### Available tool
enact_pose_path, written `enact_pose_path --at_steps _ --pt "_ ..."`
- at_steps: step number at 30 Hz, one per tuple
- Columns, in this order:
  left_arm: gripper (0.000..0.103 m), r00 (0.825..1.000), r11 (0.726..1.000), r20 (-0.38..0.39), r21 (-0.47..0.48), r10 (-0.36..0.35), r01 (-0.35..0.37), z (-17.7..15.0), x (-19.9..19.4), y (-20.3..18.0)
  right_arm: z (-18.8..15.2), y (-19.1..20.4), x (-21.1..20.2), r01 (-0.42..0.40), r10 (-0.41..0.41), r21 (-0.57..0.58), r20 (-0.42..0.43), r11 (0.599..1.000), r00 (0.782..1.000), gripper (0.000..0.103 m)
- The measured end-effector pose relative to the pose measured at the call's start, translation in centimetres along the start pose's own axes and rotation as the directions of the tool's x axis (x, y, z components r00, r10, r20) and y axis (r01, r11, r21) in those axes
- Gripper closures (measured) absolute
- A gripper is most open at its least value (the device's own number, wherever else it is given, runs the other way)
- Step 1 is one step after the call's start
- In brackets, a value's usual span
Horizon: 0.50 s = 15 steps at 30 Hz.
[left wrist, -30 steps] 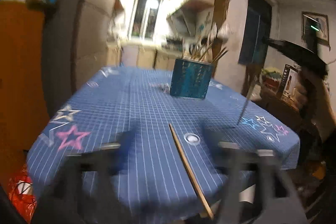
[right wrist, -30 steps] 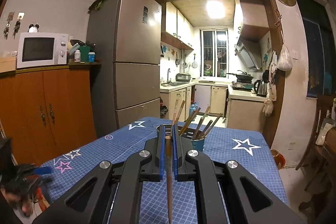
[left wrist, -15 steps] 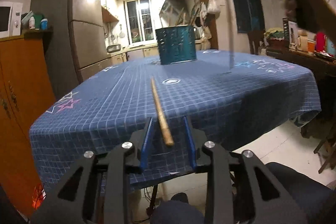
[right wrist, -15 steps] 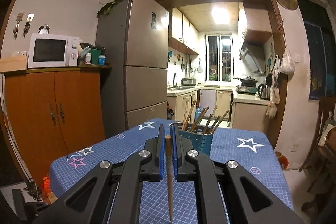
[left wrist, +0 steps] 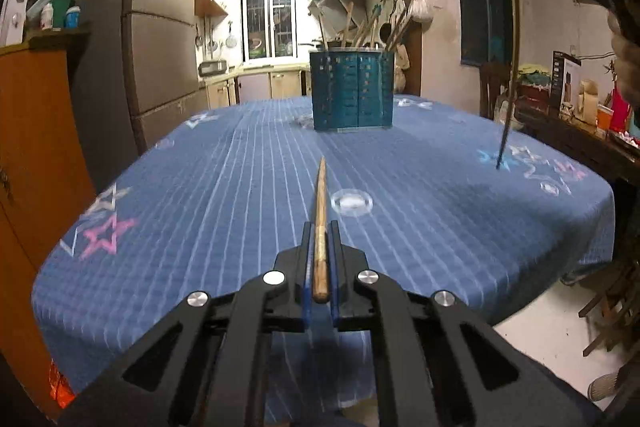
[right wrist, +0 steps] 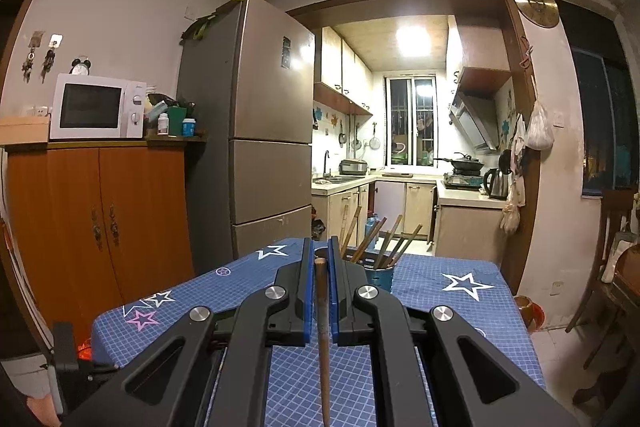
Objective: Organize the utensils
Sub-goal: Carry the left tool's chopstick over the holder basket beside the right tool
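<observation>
**Now both grippers clamped on chopsticks, holder ahead**

Left gripper [left wrist: 320, 231]: jaws have just been closing and are now pinched on the thick butt end of a wooden chopstick [left wrist: 320, 211]; the tip points forward over the blue checked tablecloth [left wrist: 208, 211], toward the holder. The chopstick looks light, rigid, slightly worn and mottled brown, tapering to a thin point. Gripping at the butt leaves a long lever, so it may pivot or slip between the pads; the smooth round wood likely rolls a little. A hold nearer the middle would probably be steadier.

Right gripper [right wrist: 320, 251]: jaws together on a second wooden chopstick [right wrist: 323, 327], held near its top end and hanging downward. In the left wrist view that stick shows as a dark thin rod at the right, tip just above the cloth.

Teal perforated utensil holder [left wrist: 352, 91] stands upright at the table's far side, well apart from both grippers, with several wooden chopsticks already leaning inside. A small clear round disc [left wrist: 352, 202] lies on the cloth just beside the left chopstick.
</observation>
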<state>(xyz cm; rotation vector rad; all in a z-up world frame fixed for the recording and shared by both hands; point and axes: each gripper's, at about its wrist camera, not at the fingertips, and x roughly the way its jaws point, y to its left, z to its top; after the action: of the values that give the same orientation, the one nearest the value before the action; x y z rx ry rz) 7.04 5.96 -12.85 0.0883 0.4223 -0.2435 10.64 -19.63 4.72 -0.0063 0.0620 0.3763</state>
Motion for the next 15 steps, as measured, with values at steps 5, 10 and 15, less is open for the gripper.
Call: enact_pose_path --at_steps 5,10,15 --pt "0.098 0.999 0.998 0.041 0.063 -0.008 0.006 4.2 -0.8 0.1 1.0 -0.6 0.2 0.004 -0.004 -0.004 0.011 1.0 1.0 0.095" --pt "0.098 0.993 0.993 0.112 0.116 -0.035 0.022 9.7 -2.1 0.5 2.8 -1.7 1.1 -0.012 0.012 0.01 0.023 1.0 1.0 0.095" --pt "0.098 0.986 0.989 0.145 0.133 -0.086 0.067 15.3 -1.8 1.0 4.8 -2.6 2.7 -0.028 0.028 0.013 0.018 1.0 0.999 0.095"
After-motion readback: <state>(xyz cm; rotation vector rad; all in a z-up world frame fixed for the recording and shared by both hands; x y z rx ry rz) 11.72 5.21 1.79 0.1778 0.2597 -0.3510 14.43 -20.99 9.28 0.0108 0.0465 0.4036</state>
